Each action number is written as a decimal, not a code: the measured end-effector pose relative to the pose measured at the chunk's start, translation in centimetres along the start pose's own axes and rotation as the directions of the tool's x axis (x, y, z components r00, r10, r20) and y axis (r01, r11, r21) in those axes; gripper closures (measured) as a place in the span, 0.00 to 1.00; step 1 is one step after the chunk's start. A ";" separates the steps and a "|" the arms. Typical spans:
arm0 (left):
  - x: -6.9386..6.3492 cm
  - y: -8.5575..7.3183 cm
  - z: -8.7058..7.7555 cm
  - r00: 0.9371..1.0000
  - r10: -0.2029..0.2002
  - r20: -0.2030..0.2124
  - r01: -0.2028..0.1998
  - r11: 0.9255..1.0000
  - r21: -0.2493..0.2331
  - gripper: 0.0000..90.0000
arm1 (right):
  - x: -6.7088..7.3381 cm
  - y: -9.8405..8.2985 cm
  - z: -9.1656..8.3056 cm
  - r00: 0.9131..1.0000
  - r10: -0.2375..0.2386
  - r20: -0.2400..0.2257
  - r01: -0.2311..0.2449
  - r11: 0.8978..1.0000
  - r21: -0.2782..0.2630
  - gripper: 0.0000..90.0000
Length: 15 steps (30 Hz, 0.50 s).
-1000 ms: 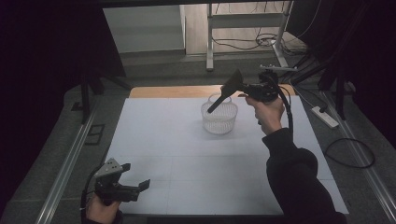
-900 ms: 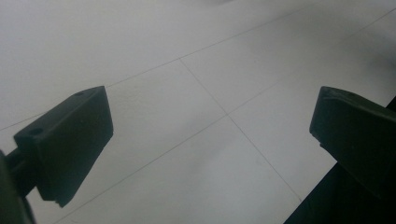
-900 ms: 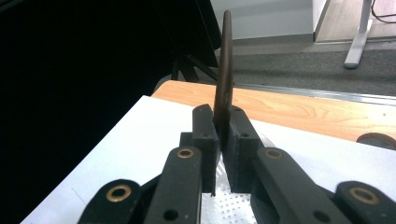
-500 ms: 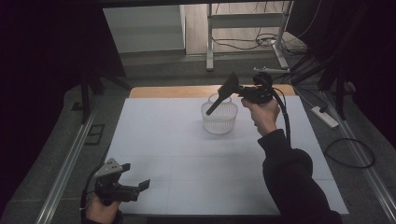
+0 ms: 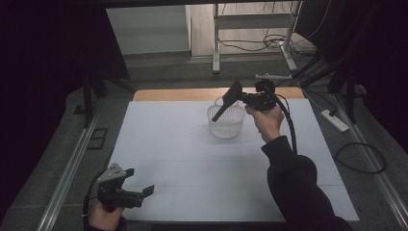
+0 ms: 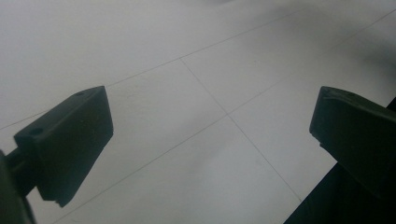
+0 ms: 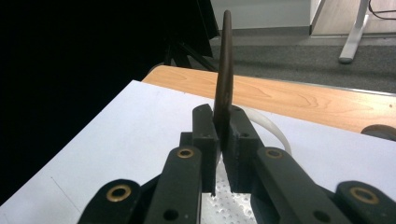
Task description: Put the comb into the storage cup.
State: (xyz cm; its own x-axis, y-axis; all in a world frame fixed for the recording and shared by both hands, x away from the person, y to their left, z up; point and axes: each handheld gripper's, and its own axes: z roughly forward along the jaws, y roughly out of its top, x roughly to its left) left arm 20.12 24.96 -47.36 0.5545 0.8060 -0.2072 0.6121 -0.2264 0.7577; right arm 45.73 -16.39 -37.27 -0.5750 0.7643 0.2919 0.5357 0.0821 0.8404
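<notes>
Dark spatula (image 5: 228,101) over white basket (image 5: 226,126)

Matt white sheet (image 5: 192,163) over the desk, smooth, paper-like, faintly ruled with thin lines. Bare wood grain with a light satin sheen along the desk's far edge (image 7: 303,100). White perforated basket (image 5: 226,122), plastic by the look, slightly glossy at the rim. Dark, thin, smooth spatula (image 7: 225,70), dull brown-black, material unclear. Matt black plastic on the right hand-held gripper (image 7: 223,140), brass-coloured metal eyelets at its joints. Same matt black on the left hand-held gripper (image 6: 210,140). Rough grey carpet (image 5: 159,72) in the upper left of the high view.
</notes>
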 end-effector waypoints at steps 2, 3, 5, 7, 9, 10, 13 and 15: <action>0.0 0.0 0.0 1.000 -0.001 -0.001 0.001 1.000 0.001 0.00 | -0.1 -0.2 0.2 1.000 0.003 0.000 -0.003 1.000 0.000 0.93; 0.0 0.0 0.0 1.000 -0.001 -0.001 0.001 1.000 0.001 0.00 | -0.2 -0.3 0.3 1.000 0.005 0.000 -0.005 1.000 0.002 0.93; 0.0 0.0 0.0 1.000 -0.001 -0.001 0.001 1.000 0.001 0.00 | -0.3 -0.5 0.4 1.000 0.008 0.001 -0.008 1.000 0.004 0.93; 0.0 0.0 0.0 1.000 -0.001 -0.001 0.001 1.000 0.001 0.00 | -0.3 -0.6 0.6 1.000 0.010 0.005 -0.010 1.000 0.006 0.93; 0.0 0.0 0.0 1.000 -0.001 -0.001 0.001 1.000 0.002 0.00 | -0.4 -0.8 0.8 1.000 0.013 0.006 -0.013 1.000 0.010 0.93; 0.0 0.0 0.0 1.000 -0.001 -0.001 0.001 1.000 0.002 0.00 | -0.4 -0.9 0.9 1.000 0.013 0.009 -0.013 1.000 0.011 0.93; 0.0 0.0 0.0 1.000 -0.001 -0.001 0.001 1.000 0.002 0.00 | -0.5 -1.1 1.1 1.000 0.016 0.008 -0.016 1.000 0.015 0.93; 0.0 0.0 0.0 1.000 -0.002 -0.001 0.002 1.000 0.002 0.00 | -0.5 -1.3 1.3 1.000 0.015 0.009 -0.015 1.000 0.019 0.93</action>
State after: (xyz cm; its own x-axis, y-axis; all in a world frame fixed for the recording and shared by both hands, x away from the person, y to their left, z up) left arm 20.14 24.96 -47.37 0.5532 0.8067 -0.2079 0.6139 -0.2261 0.7563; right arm 46.11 -16.02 -39.07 -0.5613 0.7710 0.3008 0.5562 0.0824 0.8269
